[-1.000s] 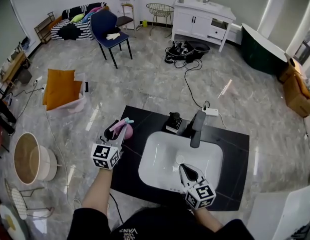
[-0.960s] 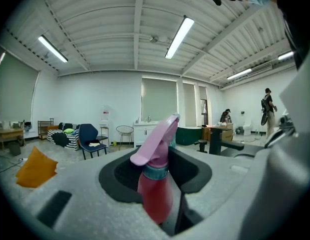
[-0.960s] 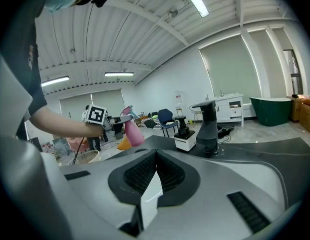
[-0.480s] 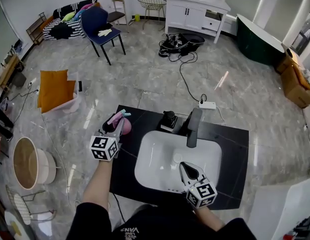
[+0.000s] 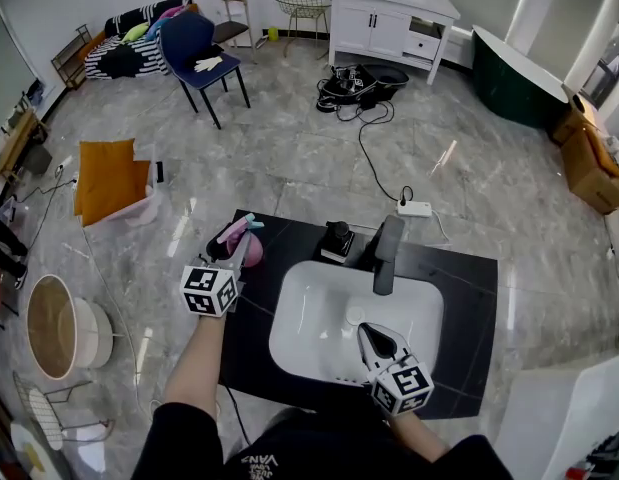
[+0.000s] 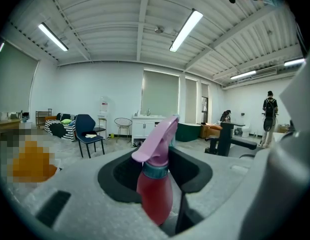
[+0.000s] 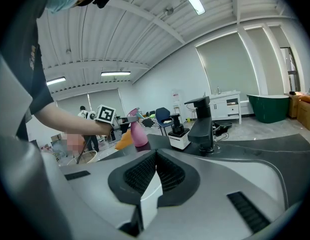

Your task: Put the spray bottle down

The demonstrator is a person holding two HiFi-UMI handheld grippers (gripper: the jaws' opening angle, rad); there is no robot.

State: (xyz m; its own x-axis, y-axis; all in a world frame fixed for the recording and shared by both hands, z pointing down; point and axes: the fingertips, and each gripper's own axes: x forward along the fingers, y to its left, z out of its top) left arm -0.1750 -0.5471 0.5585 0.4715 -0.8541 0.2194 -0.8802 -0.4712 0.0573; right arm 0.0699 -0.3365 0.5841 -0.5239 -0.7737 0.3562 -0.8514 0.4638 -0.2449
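Setting down is the step in hand, and it looks nearly done. The left hand-held gripper (image 5: 230, 260) is clamped on the pink spray bottle (image 6: 156, 184), which sits upright between its jaws at the far left corner of the black bench (image 5: 469, 298), just left of the white basin (image 5: 289, 340). From the right gripper view the base seems to rest on the bench top or hang just above it; I can't call contact for certain. The next move, as I read it, is to make sure the base is flat on the bench, ease the jaws apart and draw back level, so the trigger head isn't snagged and the bottle tipped. The right hand-held gripper (image 5: 372, 340) hovers over the near side of the basin, jaws closed together on nothing. On the bench behind the basin stand a dark faucet (image 5: 387, 253) and, just to its left, a soap dispenser (image 5: 338, 241). Around it is an open room with a grey marble floor (image 5: 289, 158), a blue chair (image 5: 204, 53), a white cabinet (image 5: 389, 23), an orange cushion (image 5: 111, 176) and a trailing cable (image 5: 374, 168).
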